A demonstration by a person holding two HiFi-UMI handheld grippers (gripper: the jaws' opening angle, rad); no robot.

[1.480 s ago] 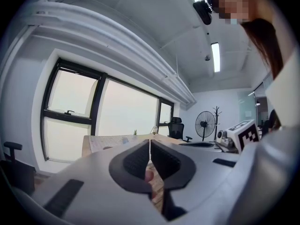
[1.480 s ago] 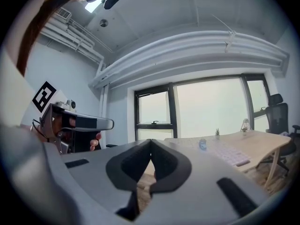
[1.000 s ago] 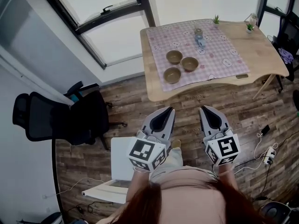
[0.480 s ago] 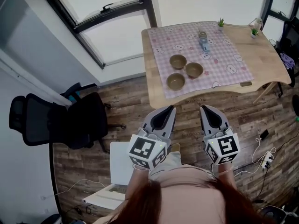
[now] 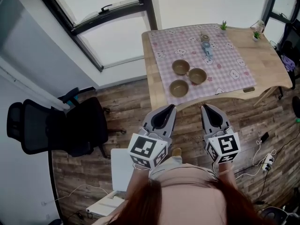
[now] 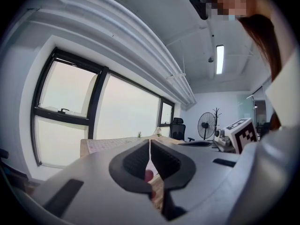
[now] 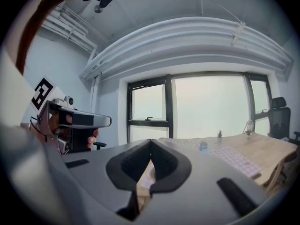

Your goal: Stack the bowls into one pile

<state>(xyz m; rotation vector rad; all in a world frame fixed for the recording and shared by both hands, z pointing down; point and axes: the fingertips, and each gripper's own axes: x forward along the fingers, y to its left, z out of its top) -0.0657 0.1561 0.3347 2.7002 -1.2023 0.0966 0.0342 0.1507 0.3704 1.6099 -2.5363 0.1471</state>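
Three brown bowls stand apart on the pink checked cloth (image 5: 225, 64) of a wooden table in the head view: one at the back left (image 5: 180, 67), one to its right (image 5: 197, 75) and one nearest me (image 5: 179, 87). My left gripper (image 5: 169, 108) and right gripper (image 5: 205, 108) are held side by side well short of the table, above the wooden floor. Both are shut with nothing between the jaws. In the left gripper view the left gripper (image 6: 149, 142) points past the table edge; the right gripper (image 7: 150, 142) does likewise in its own view.
A small blue bottle (image 5: 206, 48) stands on the cloth behind the bowls, and small potted plants (image 5: 223, 26) sit at the table's far edge. A black office chair (image 5: 51, 125) is at the left. Cables and a power strip (image 5: 269, 157) lie on the floor at the right.
The table and bowls have drifted lower and slightly right in the head view, so I have come a little closer. Both grippers keep the same pose.
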